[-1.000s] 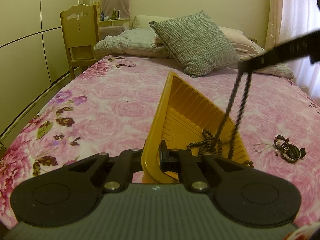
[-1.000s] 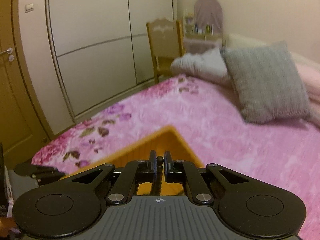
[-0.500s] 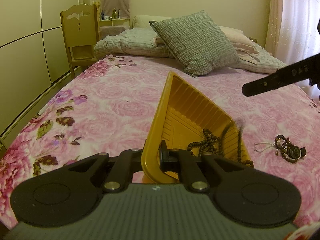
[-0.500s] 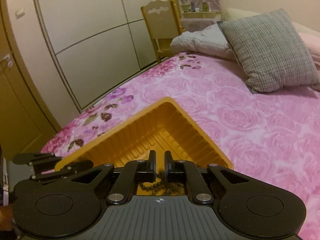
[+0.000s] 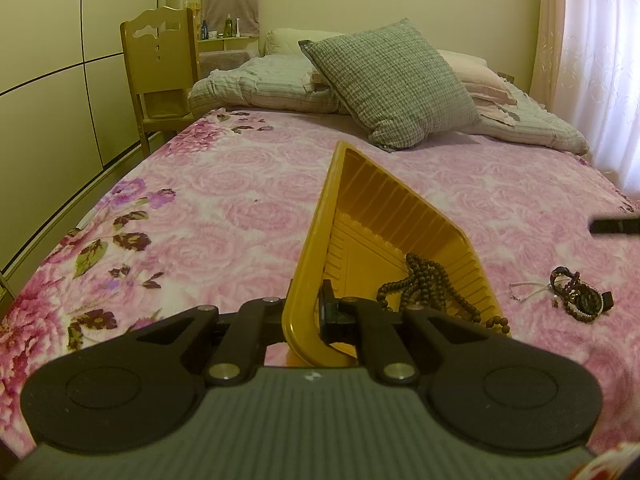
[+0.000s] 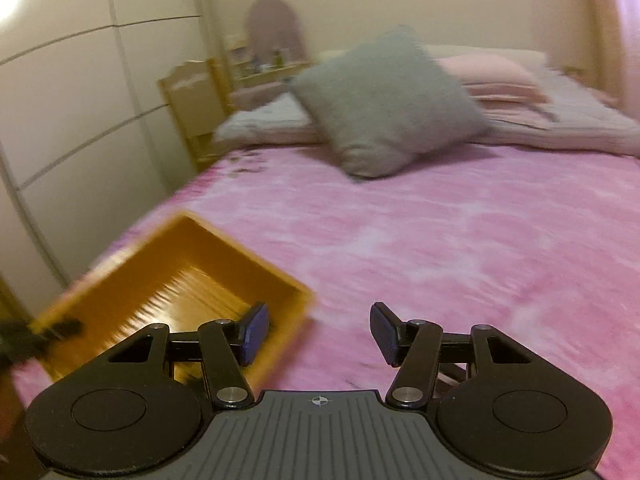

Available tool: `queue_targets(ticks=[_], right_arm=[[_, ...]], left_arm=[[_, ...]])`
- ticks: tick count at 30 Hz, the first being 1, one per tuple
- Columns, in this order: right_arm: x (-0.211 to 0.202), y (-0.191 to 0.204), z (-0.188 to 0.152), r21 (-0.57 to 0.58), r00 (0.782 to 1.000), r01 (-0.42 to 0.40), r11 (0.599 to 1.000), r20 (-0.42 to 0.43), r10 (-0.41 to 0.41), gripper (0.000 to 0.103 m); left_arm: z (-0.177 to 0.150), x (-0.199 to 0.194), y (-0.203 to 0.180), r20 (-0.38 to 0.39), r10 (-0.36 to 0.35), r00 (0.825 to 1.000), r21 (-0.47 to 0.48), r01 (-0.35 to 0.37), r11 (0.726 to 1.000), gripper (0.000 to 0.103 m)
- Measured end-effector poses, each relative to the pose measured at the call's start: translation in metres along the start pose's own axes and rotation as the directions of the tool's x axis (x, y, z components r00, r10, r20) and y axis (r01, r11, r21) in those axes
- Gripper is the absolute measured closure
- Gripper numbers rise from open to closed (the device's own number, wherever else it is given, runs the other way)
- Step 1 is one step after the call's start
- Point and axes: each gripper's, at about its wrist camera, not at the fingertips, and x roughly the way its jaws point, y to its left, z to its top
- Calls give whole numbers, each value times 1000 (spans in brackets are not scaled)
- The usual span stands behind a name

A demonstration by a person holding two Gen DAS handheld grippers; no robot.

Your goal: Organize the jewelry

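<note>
My left gripper [image 5: 310, 312] is shut on the near rim of a yellow plastic tray [image 5: 372, 220] that rests on the pink floral bed. A long dark bead necklace [image 5: 428, 284] lies heaped in the tray, with a few beads hanging over its right rim. A small pile of dark bracelets and a thin white chain [image 5: 576, 296] lies on the bedspread to the right of the tray. My right gripper [image 6: 318, 330] is open and empty, just right of the tray [image 6: 160, 280]; the view is motion-blurred. One of its fingertips [image 5: 616, 226] shows at the right edge of the left wrist view.
A grey checked cushion [image 5: 388, 84], pillows and a folded quilt lie at the head of the bed. A wooden chair [image 5: 160, 72] stands at the far left beside the wardrobe wall. A curtain hangs on the right.
My right gripper opened and let go of the bead necklace, which dropped into the tray. The right gripper then swung away to the right. The left gripper held still.
</note>
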Motion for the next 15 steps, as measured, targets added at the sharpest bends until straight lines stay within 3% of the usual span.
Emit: queue_targets(ticks=[6,10,15], right_arm=[[-18,-48,-54,116,989,148,982,-11,-148,46],[-25,-68,-82,114,972,236,965,-39,-233,47],[-23,-80,-100,126,964,263,957,-69,-256,47]], left_arm=[[0,0,0,1,0,1000,1,0,1000,96],[-1,0,0,1,-1,1000,1,1,1000,96],[-1,0,0,0,0,1000,3,0,1000,96]])
